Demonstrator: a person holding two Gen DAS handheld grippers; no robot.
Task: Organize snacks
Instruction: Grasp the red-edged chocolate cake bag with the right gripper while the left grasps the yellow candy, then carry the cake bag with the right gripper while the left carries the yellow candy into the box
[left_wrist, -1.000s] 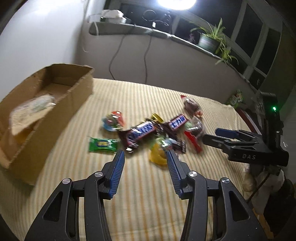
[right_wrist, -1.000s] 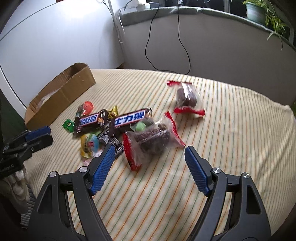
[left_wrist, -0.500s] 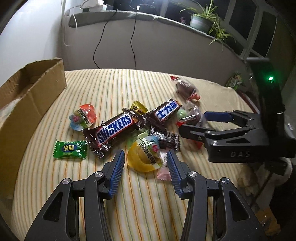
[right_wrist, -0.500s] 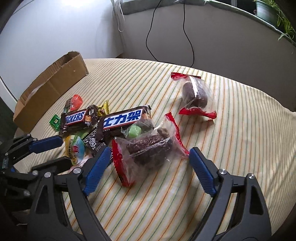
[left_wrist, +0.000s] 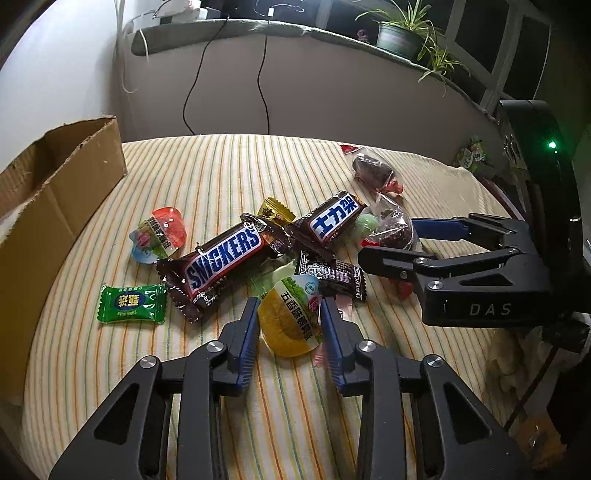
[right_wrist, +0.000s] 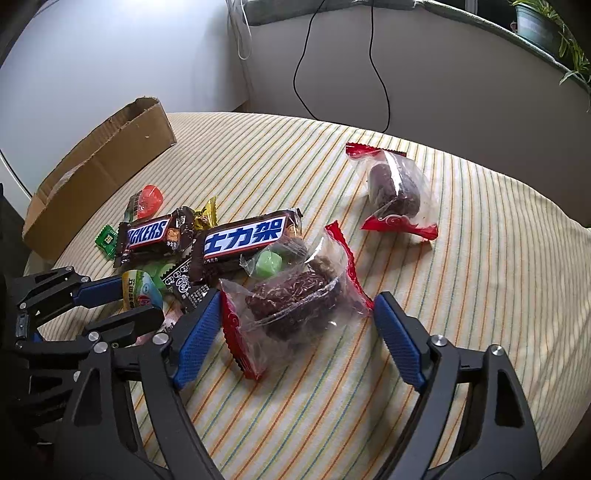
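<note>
A heap of snacks lies on the striped cloth. My left gripper (left_wrist: 290, 308) is open with its blue fingers on either side of a yellow jelly cup (left_wrist: 291, 325); it also shows in the right wrist view (right_wrist: 142, 291). My right gripper (right_wrist: 297, 306) is open around a clear red-edged bag of dark cake (right_wrist: 295, 299), seen in the left wrist view (left_wrist: 393, 230) too. Two Snickers bars (left_wrist: 225, 262) (left_wrist: 334, 218) lie in the heap. A cardboard box (left_wrist: 48, 192) stands at the left.
A green candy (left_wrist: 129, 304), a red jelly cup (left_wrist: 162, 234), a gold candy (left_wrist: 275, 210) and a dark wrapper (left_wrist: 332, 275) lie around the bars. A second cake bag (right_wrist: 393, 188) lies farther back. A grey ledge with cables and plants (left_wrist: 406, 33) runs behind.
Both grippers have moved forward into the heap. The left fingers now flank the yellow jelly cup and the right fingers flank the cake bag. Both stay open.
</note>
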